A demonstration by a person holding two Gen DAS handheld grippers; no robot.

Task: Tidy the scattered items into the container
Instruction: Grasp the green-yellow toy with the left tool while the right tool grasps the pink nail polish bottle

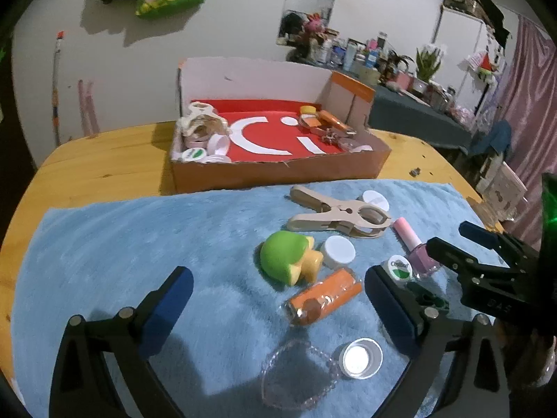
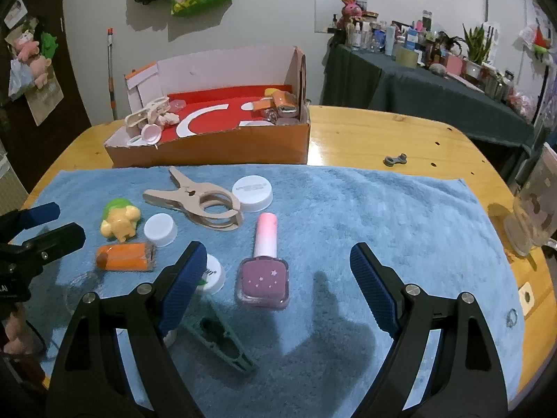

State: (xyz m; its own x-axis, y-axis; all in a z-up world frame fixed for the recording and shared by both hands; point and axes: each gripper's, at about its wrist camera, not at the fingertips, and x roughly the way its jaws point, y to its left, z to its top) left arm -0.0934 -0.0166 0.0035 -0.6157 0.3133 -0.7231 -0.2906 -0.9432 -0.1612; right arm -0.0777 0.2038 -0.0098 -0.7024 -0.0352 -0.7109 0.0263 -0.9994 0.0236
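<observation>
Both grippers hang over the blue towel (image 2: 348, 209), fingers spread wide and holding nothing. The left gripper (image 1: 278, 299) is over the orange packet (image 1: 323, 296); the right gripper (image 2: 275, 271) is by the nail polish bottle (image 2: 264, 264). The cardboard box (image 2: 209, 146) touches the towel's far edge. The towel right of the bottle is bare.

I see the cardboard box (image 2: 209, 146) w/ red floor far ahead, part-filled. Nail polish bottle (image 2: 263, 271) lies flat between my right fingers, cap away. Beige clamp (image 2: 202, 203), white cap (image 2: 252, 193), green-yellow toy (image 2: 120, 221), orange packet (image 2: 125, 257) ahead-left.
</observation>
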